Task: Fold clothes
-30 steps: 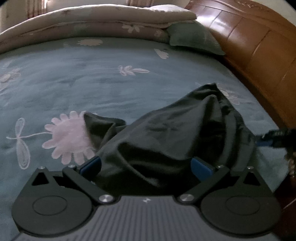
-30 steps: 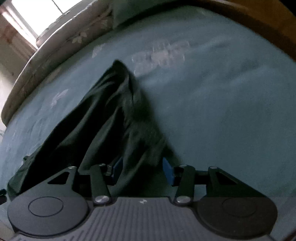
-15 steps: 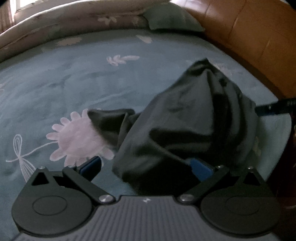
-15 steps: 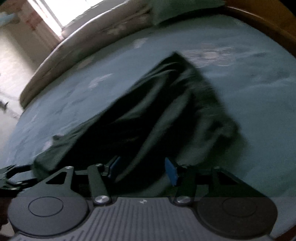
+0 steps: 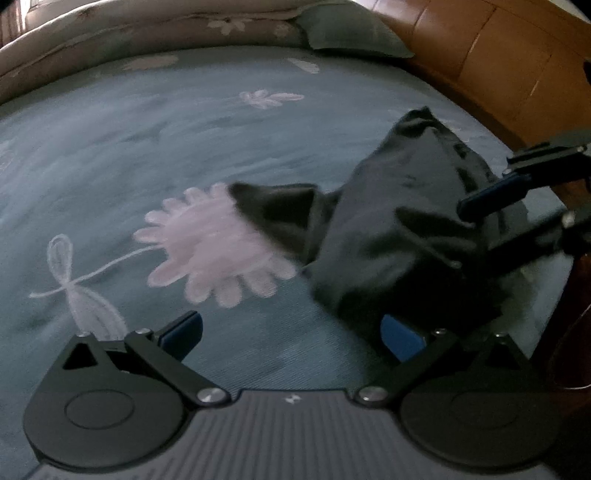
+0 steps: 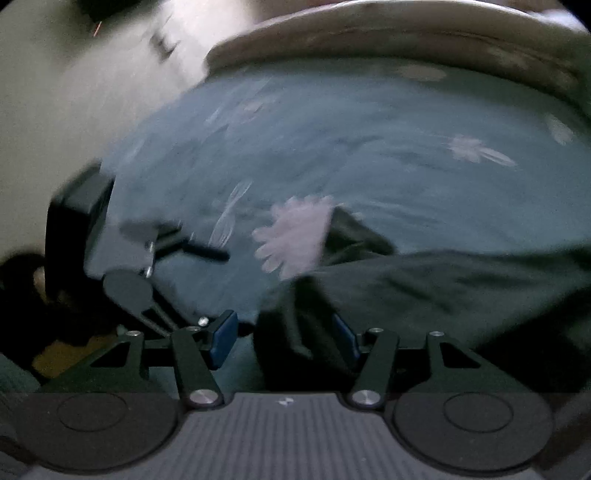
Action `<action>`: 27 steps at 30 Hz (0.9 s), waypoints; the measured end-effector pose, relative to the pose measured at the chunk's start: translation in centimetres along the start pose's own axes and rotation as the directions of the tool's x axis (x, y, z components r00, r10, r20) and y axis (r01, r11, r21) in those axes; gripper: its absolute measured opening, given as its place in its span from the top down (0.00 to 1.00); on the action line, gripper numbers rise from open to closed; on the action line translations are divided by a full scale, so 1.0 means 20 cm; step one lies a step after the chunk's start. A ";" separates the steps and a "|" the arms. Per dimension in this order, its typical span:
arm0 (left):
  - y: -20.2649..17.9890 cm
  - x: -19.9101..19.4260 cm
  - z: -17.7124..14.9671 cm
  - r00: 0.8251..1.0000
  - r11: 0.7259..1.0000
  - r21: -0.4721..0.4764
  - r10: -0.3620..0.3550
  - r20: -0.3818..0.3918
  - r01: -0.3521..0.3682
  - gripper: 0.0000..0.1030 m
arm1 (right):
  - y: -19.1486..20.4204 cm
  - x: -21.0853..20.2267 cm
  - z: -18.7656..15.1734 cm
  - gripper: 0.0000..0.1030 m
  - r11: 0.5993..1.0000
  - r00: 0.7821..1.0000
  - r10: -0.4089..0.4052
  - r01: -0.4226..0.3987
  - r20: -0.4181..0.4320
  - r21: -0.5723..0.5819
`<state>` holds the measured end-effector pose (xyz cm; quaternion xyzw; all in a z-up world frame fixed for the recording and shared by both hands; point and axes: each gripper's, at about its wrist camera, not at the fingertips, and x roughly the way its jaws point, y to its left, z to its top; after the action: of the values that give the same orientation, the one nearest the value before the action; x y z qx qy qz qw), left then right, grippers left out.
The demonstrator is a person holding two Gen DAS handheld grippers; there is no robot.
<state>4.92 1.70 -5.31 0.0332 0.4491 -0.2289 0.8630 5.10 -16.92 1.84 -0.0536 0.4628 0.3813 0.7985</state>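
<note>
A dark garment (image 5: pixel 399 229) lies bunched on the blue bedsheet (image 5: pixel 184 140) at the right of the left wrist view. My left gripper (image 5: pixel 291 334) is open wide over bare sheet, and only the garment's lower edge reaches its right finger. In the blurred right wrist view the garment (image 6: pixel 424 288) spreads to the right. A fold of it stands between the opening jaws of my right gripper (image 6: pixel 283 339). It lies against the right pad, with a gap at the left pad. The other gripper's finger (image 6: pixel 207 253) shows at the left.
A large pink flower print (image 5: pixel 218 247) lies beside the garment. A folded quilt (image 5: pixel 147 37) and a green pillow (image 5: pixel 351 29) line the bed's far side. The wooden headboard (image 5: pixel 498 55) runs along the right. Pale floor (image 6: pixel 74 92) shows past the bed edge.
The garment has slid right, out from between my left jaws. My right gripper has swung and rolled to face across the bed, its jaws have widened, and it now reaches into the left view.
</note>
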 end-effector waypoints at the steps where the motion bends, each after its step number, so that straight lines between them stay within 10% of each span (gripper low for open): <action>1: 0.02 0.00 -0.01 1.000 1.000 0.002 0.013 0.004 -0.013 0.01 | 0.05 0.04 0.03 0.45 0.999 0.999 -0.008 0.007 -0.032 -0.043; 7: 0.11 -0.01 -0.04 1.000 1.000 -0.025 0.016 0.016 -0.015 0.01 | 0.16 0.20 0.07 0.57 0.972 0.978 -0.135 0.100 -0.157 -0.212; 10: 0.14 -0.01 -0.05 1.000 0.999 -0.038 0.007 0.021 -0.006 0.01 | 0.17 0.27 0.07 0.95 0.946 0.956 -0.223 0.167 -0.188 -0.277; 17: 0.18 -0.01 -0.04 0.999 0.999 -0.050 -0.013 0.032 0.014 0.01 | 0.00 0.10 0.21 0.96 0.930 0.936 -0.340 0.321 -0.091 -0.178; 27: 0.15 0.05 0.02 0.998 0.998 -0.017 -0.062 0.023 0.062 0.01 | -0.51 -0.25 0.14 0.98 0.748 0.754 -0.650 0.657 -0.094 0.093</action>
<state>6.93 4.02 -6.33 0.0091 0.4424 -0.2519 0.8607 12.31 -25.64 4.66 -0.1743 0.4587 0.0476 0.8700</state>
